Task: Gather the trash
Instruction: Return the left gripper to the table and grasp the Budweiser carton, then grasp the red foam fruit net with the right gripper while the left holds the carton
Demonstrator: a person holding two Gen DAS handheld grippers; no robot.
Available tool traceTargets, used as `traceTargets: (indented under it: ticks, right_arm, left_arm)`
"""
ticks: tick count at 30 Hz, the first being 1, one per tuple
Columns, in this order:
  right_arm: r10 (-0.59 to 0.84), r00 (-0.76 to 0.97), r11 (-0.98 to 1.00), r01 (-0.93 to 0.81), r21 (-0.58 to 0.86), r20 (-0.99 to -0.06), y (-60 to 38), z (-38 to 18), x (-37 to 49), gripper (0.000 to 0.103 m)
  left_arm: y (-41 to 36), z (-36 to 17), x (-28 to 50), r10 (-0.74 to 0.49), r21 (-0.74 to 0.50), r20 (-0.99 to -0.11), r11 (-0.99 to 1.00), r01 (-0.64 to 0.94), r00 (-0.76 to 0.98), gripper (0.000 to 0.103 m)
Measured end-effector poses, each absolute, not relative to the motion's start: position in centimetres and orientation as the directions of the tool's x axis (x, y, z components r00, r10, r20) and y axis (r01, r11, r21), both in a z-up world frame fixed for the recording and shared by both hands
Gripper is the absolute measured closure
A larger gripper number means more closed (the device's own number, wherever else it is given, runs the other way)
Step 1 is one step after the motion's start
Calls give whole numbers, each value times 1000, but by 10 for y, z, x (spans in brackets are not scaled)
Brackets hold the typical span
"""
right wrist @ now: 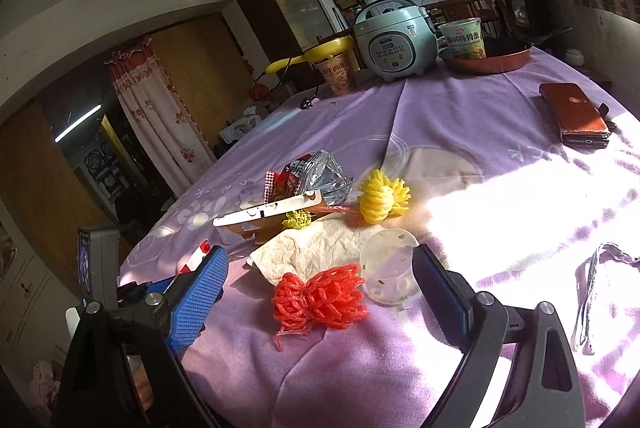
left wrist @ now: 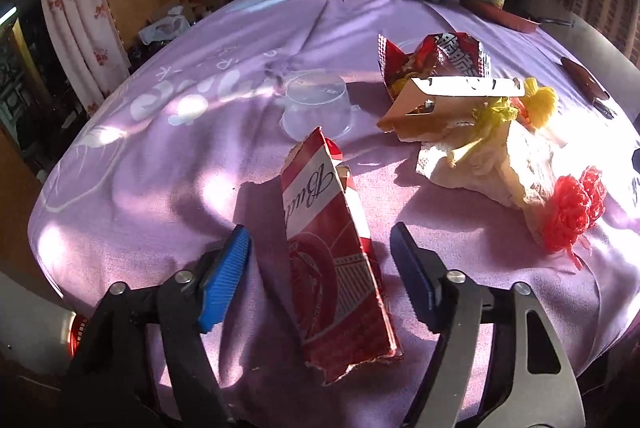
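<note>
- Trash is scattered over the purple tablecloth [left wrist: 160, 188], and the piece that matters right now is the torn red carton [left wrist: 336, 260], which is framed squarely between the blue pads of the left gripper [left wrist: 320, 268].
- Jaws on that gripper are seen partly spread, with a gap on both sides of the carton, so nothing is gripped yet as far as can be told.
- Long axis of the carton runs near-to-far, roughly along the line the fingers point, with its thin faces turned toward the pads. A straight squeeze is probably all that's called for, maybe after a little more reach.
- Right gripper [right wrist: 320, 292] is held wide open and empty above the red foam net [right wrist: 320, 300], with a round clear lid [right wrist: 390, 268] just to the right of that net.
- Left hand is clearly the nearer one for the carton.
- Room to move: a clear plastic cup [left wrist: 316, 108] sits beyond the carton's far end, and the crumpled paper [left wrist: 480, 164] lies off to the right, both apart from it.
- Near edge of the table is close under the left gripper, so a lift up and back looks unobstructed.
</note>
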State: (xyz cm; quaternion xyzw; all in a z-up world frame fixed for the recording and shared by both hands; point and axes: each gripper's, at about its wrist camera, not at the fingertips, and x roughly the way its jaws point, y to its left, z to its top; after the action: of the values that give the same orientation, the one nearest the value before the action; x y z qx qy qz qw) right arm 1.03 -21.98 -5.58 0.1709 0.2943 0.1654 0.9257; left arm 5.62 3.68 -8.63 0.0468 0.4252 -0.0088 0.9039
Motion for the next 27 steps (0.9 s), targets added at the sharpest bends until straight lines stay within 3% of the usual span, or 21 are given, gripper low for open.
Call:
traceTargets:
  ticks: [2, 4, 14, 22, 27]
  right_arm:
    - [404, 772, 890, -207, 406, -491, -218, -57, 11, 11]
    - [403, 770, 891, -207, 403, -495, -217, -58, 12, 12]
    - [387, 767, 904, -206, 374, -512, -222, -53, 6, 29]
    - [389, 717, 917, -245, 314, -579, -199, -68, 3, 30]
    - [379, 688, 923, -231, 307, -619, -184, -77, 18, 25]
  left_arm:
    - [41, -85, 55, 30, 76, -767, 996, 45, 642, 54]
    - [45, -83, 52, 17, 58, -763, 997, 43, 646, 62]
    - [67, -57, 31, -43, -30, -714, 999, 31, 698, 62]
    - [80, -52, 25, -41, -51, -703, 999, 8, 710, 62]
    - [84, -55, 25, -43, -58, -707, 998, 2, 706, 62]
